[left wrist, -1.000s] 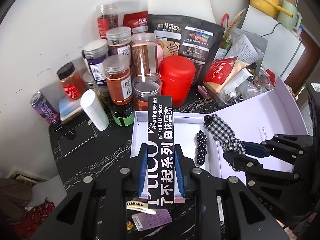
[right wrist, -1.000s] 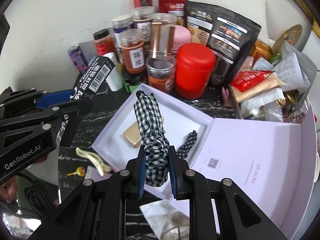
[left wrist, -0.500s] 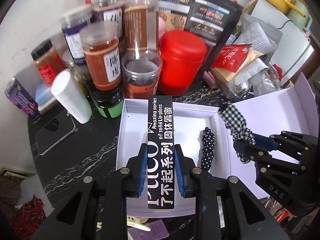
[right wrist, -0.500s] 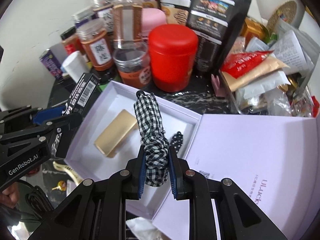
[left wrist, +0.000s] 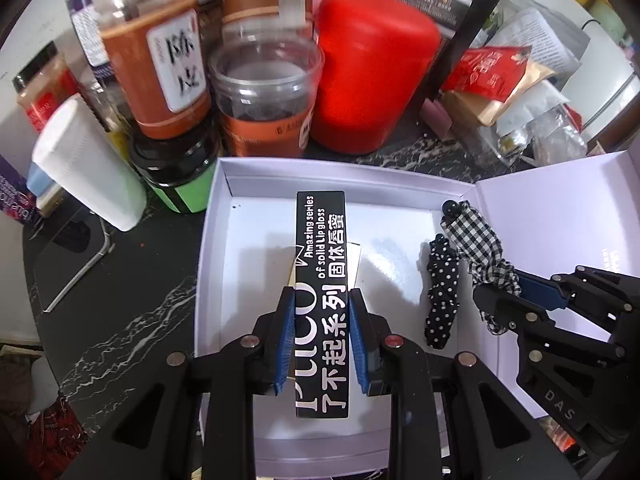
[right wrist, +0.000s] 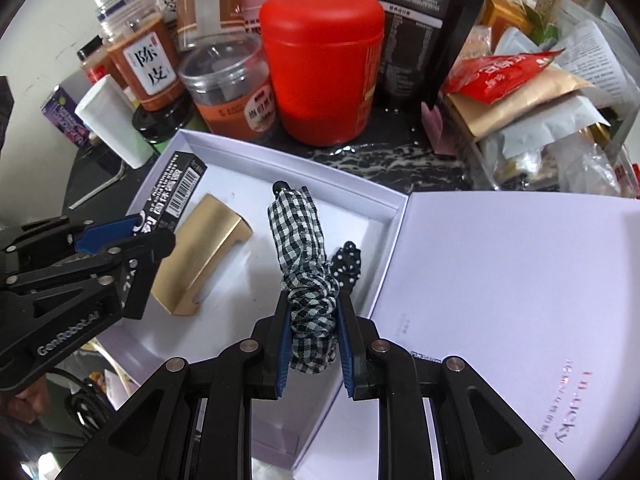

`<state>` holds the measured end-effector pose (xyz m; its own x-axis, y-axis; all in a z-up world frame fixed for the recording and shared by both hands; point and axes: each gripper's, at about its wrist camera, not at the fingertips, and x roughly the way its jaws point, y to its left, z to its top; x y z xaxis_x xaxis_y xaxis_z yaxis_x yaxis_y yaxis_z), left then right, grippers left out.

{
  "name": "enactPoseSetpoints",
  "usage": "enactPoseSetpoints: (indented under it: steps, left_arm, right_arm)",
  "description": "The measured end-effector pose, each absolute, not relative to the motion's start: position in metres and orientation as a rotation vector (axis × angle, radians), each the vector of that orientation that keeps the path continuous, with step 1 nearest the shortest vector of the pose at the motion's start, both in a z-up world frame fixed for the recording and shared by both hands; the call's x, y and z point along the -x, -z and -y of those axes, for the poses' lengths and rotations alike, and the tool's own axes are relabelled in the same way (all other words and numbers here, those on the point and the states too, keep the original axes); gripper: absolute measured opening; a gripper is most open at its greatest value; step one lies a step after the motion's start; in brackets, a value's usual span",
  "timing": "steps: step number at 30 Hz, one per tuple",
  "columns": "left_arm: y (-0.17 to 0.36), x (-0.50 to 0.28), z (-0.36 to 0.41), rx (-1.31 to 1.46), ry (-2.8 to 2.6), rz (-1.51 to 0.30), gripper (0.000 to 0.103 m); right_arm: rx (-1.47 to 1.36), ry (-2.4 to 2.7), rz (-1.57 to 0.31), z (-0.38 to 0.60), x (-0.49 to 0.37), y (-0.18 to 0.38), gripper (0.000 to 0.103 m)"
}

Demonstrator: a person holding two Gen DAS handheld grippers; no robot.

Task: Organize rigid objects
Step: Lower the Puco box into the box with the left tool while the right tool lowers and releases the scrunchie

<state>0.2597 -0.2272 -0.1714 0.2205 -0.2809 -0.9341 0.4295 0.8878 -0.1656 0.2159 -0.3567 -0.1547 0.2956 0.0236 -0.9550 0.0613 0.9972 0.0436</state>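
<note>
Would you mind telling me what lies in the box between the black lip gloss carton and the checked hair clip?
A gold case lies on the box floor between the carton and the checked clip, seen in the right wrist view.

- Open white box (left wrist: 216, 240): bare floor lay along its far wall and between the gold case (right wrist: 200, 256) and the polka-dot hair tie (left wrist: 440, 292).
- Far side was blocked by the red canister (right wrist: 324, 60) and jars (left wrist: 264, 92), standing just beside the box's far wall.
- The white cylinder (left wrist: 88, 168) leaned near the left corner.
- The open lid (right wrist: 520, 280) lay flat at right, unobstructed.
- The dark surface (left wrist: 120, 300) at left was clear.
</note>
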Motion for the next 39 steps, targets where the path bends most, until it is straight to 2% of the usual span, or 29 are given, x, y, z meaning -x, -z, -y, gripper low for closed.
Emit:
enactPoseSetpoints:
  steps: [15,20,39]
  left_arm:
    - [0.187,-0.262,0.241,-0.184,0.489,-1.284,0.025]
    - [0.181,-0.263,0.243,-0.202,0.474,-1.286,0.025]
    - [0.105,-0.244,0.228,-0.211,0.440,-1.160,0.026]
  right_arm:
    - [-0.073,0.064,-1.328,0.360,-0.220,0.176,0.023]
    - [-0.082,0.077,-1.324,0.362,-0.217,0.170,0.035]
    - [-0.068,0.105,-1.246,0.360,-0.201,0.113,0.037]
